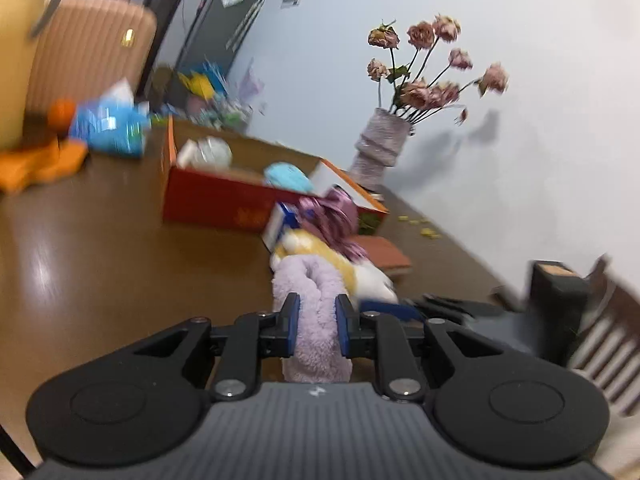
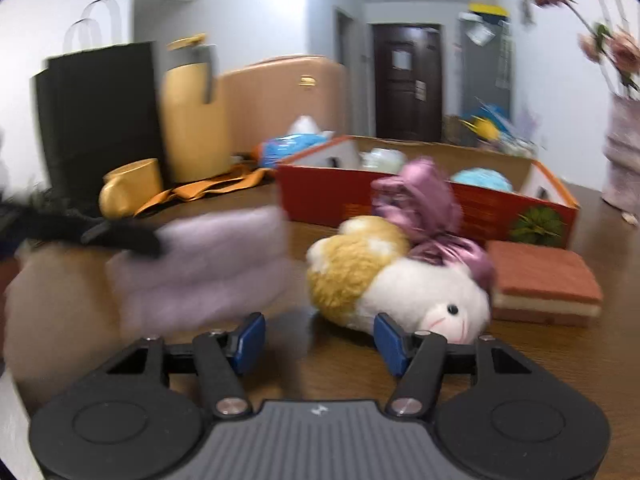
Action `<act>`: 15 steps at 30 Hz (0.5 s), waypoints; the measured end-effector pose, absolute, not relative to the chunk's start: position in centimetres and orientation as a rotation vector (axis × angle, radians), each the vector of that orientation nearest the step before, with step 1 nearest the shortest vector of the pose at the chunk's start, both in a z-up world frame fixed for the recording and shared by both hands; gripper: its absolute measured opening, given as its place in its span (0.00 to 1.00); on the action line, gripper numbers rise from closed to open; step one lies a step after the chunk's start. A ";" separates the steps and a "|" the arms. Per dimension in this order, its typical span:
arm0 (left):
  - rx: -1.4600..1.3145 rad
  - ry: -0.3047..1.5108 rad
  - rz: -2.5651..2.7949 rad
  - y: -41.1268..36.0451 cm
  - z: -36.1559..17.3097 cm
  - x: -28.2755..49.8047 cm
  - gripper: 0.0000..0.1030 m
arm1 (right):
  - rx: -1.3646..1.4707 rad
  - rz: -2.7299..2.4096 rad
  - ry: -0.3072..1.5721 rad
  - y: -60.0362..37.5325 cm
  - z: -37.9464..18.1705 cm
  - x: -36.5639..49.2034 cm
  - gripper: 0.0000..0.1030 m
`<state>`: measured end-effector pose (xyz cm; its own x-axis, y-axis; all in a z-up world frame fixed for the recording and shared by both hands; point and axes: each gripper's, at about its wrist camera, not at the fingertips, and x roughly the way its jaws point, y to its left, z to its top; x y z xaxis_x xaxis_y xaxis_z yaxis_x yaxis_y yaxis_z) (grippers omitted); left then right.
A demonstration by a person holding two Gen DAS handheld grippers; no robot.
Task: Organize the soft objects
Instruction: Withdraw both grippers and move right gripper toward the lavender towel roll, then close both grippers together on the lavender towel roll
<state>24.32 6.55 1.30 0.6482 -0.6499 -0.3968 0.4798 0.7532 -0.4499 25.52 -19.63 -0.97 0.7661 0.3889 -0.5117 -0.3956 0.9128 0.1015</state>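
Lilac towel: soft, fluffy lilac folded cloth (image 1: 314, 312) is pinched between my left gripper (image 1: 317, 326) pads, bulging ahead of and behind the fingertips; from my right gripper's camera it hangs blurred, off the table, ahead and to the left (image 2: 208, 256).
Left tool: narrow, clamped on the lilac cloth.
Right tool: my right gripper (image 2: 320, 338) stands wide and holds nothing, low over the brown wooden table (image 2: 560, 360).
Plush toy: white and tan stuffed animal with a pink nose (image 2: 396, 284) lies on its side just ahead of my right fingertips, its snout near the right finger; a shiny pink ribbon bow (image 2: 432, 216) rests on its back.
Sponge block: terracotta and cream layered block (image 2: 544, 280) sits just right of the toy.
Box: open red cardboard box with white flaps (image 2: 400, 204) stands beyond the toy, already holding a pale blue soft ball (image 2: 480, 180) and a whitish item.
Step in hand: I judge the cloth is in carry toward the box.
Next move: bring the left tool above the box opening, then release; the right tool is lined up to close on the plush toy.
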 end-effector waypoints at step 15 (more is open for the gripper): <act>-0.225 0.651 -0.389 7.8 -0.2 26.3 0.47 | 0.131 0.519 0.539 -19.2 0.2 25.7 0.60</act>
